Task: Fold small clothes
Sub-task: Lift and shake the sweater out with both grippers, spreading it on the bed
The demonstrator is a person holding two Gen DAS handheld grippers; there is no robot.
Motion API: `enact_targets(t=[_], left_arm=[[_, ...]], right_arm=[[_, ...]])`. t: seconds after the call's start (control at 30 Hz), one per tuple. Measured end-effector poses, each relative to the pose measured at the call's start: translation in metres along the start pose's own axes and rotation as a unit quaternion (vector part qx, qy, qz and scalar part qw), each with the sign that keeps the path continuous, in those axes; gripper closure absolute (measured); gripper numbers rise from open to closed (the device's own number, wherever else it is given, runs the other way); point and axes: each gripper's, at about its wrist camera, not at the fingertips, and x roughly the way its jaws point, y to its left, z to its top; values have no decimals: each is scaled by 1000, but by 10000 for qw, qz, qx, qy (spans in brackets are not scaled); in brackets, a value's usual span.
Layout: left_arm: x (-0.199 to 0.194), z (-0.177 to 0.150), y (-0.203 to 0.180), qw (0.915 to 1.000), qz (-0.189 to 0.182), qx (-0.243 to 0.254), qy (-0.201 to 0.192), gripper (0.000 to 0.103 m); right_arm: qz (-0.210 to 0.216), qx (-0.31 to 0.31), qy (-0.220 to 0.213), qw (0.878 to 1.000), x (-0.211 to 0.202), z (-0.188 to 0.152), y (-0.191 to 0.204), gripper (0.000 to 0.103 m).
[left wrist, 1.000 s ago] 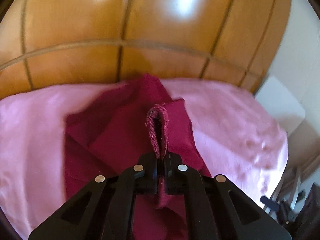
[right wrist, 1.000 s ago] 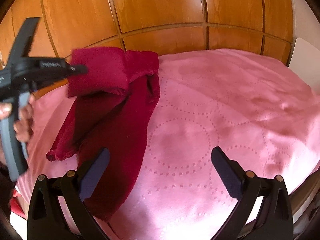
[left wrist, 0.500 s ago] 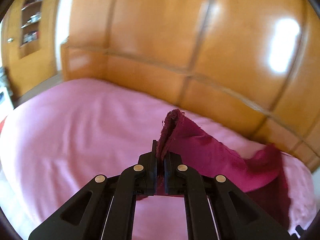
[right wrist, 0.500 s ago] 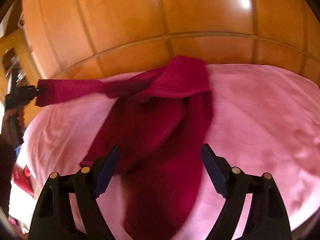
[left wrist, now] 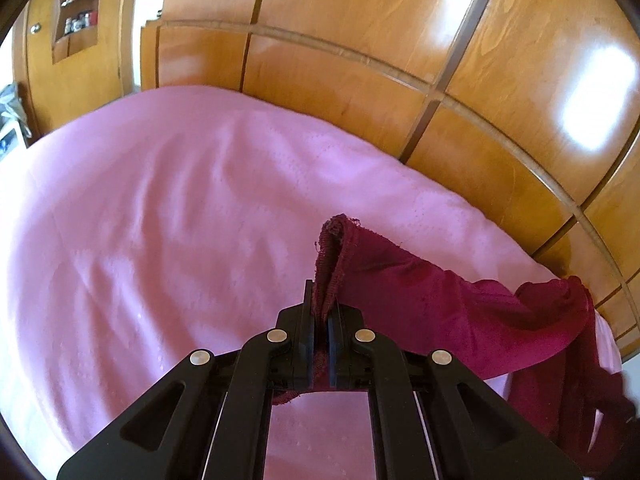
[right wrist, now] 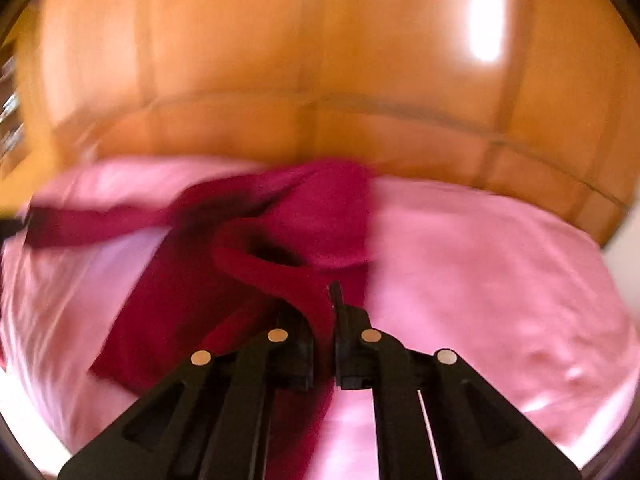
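Both grippers clamp the dark red garment over the pink bed.

The left gripper is closed on a ribbed hem of the garment, and the cloth runs from it as a taut band toward the bed's right edge, near the wooden headboard, where the rest hangs down. The right gripper has just been closing and its jaws now pinch a fold of the garment in the middle of the bed; this view is blurred. From there one strip of the cloth stretches off to the bed's left side, while the bulk lies crumpled on the cover, close to the headboard.
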Motion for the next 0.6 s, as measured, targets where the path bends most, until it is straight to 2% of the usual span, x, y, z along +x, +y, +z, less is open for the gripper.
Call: enact_targets(t=[0.07, 0.17, 0.23, 0.37, 0.43, 0.47, 0.5, 0.53, 0.57, 0.6], left_arm=[[5, -2, -4, 10000, 61, 38, 26, 100], [5, -1, -7, 9999, 96, 82, 27, 100], [9, 2, -14, 9999, 127, 107, -4, 100], [6, 13, -21, 9999, 119, 113, -27, 100], [6, 17, -27, 9998, 137, 134, -39, 100], [5, 18, -30, 9998, 139, 168, -30, 99], [5, 19, -31, 9997, 157, 203, -5, 92], [4, 20, -33, 9995, 199, 226, -10, 83], [1, 20, -34, 9993, 267, 244, -70, 58], [-4, 20, -34, 9989, 328, 262, -192, 38]], right_arm=[[-527, 267, -65, 9982, -1, 11, -46, 98], [-1163, 817, 68, 9898, 11, 19, -120, 98], [-1804, 989, 206, 9784, 27, 21, -166, 98], [-2427, 1385, 537, 9587, 61, 26, -231, 95], [-2361, 1715, 721, 9538, 77, 27, -255, 69], [-2374, 1777, 721, 9523, 78, 25, -259, 37], [-2406, 1809, 662, 9513, 78, 24, -263, 31], [-2426, 1802, 618, 9513, 77, 23, -265, 32], [-2369, 1751, 619, 9536, 73, 20, -261, 31], [-2254, 1717, 645, 9569, 70, 16, -257, 30]])
